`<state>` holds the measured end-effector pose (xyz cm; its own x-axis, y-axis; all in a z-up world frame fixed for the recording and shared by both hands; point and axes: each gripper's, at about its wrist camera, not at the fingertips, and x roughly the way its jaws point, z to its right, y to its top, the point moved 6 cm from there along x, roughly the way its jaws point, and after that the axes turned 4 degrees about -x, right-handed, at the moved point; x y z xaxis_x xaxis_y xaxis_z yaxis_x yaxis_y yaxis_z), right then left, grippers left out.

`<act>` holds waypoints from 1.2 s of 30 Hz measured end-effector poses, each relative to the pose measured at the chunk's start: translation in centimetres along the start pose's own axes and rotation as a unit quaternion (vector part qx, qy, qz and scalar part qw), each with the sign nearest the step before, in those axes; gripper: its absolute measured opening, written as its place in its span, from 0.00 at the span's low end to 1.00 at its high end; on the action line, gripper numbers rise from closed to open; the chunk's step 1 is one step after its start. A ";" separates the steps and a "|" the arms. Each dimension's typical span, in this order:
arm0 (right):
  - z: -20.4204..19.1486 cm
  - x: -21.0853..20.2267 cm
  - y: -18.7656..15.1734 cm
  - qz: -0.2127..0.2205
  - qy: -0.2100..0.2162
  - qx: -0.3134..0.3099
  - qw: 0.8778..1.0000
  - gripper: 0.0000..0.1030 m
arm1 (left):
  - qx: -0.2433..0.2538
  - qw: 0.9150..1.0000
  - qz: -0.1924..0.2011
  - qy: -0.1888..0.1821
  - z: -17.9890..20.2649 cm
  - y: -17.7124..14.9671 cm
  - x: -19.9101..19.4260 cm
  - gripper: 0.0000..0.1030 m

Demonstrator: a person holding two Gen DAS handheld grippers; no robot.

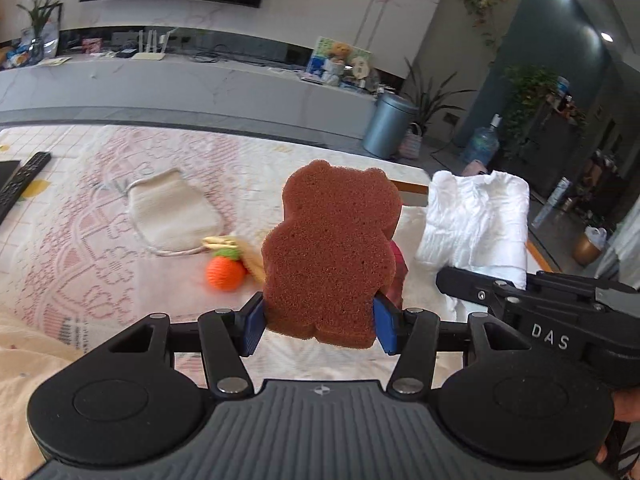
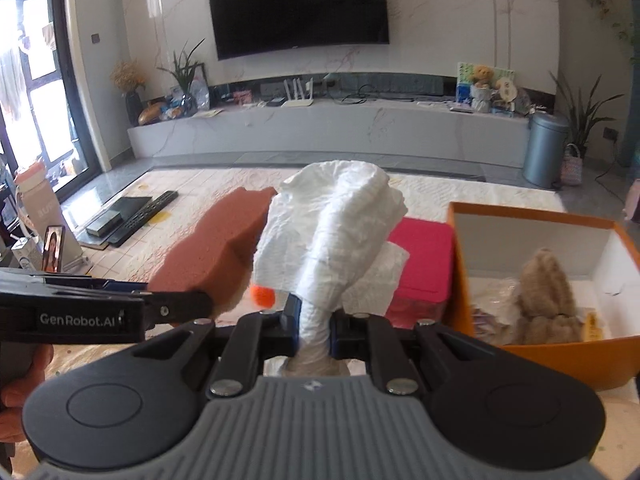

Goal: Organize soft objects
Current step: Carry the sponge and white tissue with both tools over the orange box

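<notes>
My left gripper (image 1: 320, 324) is shut on a brown bear-shaped sponge (image 1: 332, 248), held upright above the pink patterned tablecloth (image 1: 100, 240). My right gripper (image 2: 314, 328) is shut on a crumpled white cloth (image 2: 340, 232), pinched at its lower end. In the right wrist view the brown bear-shaped sponge (image 2: 212, 248) shows at the left, beside the cloth. In the left wrist view the white cloth (image 1: 476, 220) hangs at the right. An orange box (image 2: 532, 280) with a tan plush toy (image 2: 548, 296) in it stands at the right. An orange crochet ball (image 1: 225, 272) and a cream drawstring pouch (image 1: 172, 212) lie on the tablecloth.
A pink box (image 2: 420, 264) stands behind the white cloth, left of the orange box. Remote controls (image 2: 148, 210) and a dark tablet lie at the table's far left. A phone on a stand (image 2: 54, 248) is at the left edge. Beyond are a TV console and grey bin (image 2: 546, 148).
</notes>
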<state>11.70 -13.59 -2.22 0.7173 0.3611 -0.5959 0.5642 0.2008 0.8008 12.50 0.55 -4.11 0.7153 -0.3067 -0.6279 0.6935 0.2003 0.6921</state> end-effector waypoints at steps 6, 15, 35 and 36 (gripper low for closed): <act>4.1 -2.4 0.7 0.000 -0.031 -0.008 0.999 0.11 | 0.028 0.999 -0.013 -0.027 4.4 0.7 1.4 0.61; 11.1 -3.7 1.7 -0.027 -0.098 -0.052 0.993 0.11 | 0.062 0.996 -0.024 -0.056 10.1 2.7 5.1 0.61; 25.3 4.9 0.5 -0.162 -0.131 -0.084 0.974 0.11 | 0.081 0.986 -0.118 -0.090 18.4 3.8 17.6 0.61; 25.8 5.4 0.3 -0.169 -0.129 -0.082 0.974 0.11 | 0.081 0.985 -0.123 -0.089 18.4 3.7 18.2 0.61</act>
<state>26.30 -35.06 -6.72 0.5924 0.0132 -0.8055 0.7283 0.4188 0.5424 26.48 -21.45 -6.41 0.4902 -0.4881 -0.7221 0.8111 -0.0479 0.5830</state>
